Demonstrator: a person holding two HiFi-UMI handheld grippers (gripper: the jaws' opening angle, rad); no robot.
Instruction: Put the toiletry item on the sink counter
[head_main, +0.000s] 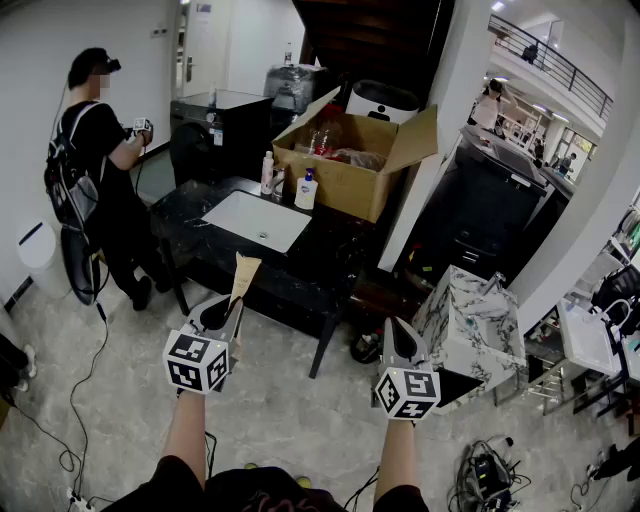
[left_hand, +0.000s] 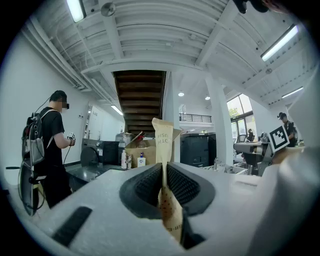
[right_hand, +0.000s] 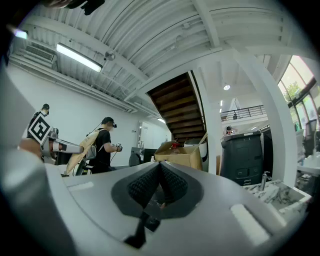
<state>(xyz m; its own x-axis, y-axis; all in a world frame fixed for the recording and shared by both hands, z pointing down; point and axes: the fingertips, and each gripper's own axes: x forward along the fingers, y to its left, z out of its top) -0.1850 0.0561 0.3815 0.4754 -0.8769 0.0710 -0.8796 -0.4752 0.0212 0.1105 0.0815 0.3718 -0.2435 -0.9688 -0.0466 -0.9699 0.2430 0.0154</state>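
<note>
A tan paper sachet (head_main: 241, 277) stands upright between the jaws of my left gripper (head_main: 225, 312), which is shut on its lower part. In the left gripper view the sachet (left_hand: 163, 145) rises out of the closed left gripper (left_hand: 164, 186), printed side facing me. The black sink counter (head_main: 190, 215) with its white basin (head_main: 255, 220) lies ahead, a step beyond the grippers. My right gripper (head_main: 398, 345) hangs level with the left one; in its own view the right gripper (right_hand: 159, 181) is shut with nothing between its pads.
Two bottles (head_main: 267, 172) (head_main: 306, 190) and an open cardboard box (head_main: 350, 165) stand at the counter's far side. A person in black (head_main: 100, 170) stands at its left end. A marble-patterned unit (head_main: 470, 325) is to the right, and cables (head_main: 60, 420) lie on the floor.
</note>
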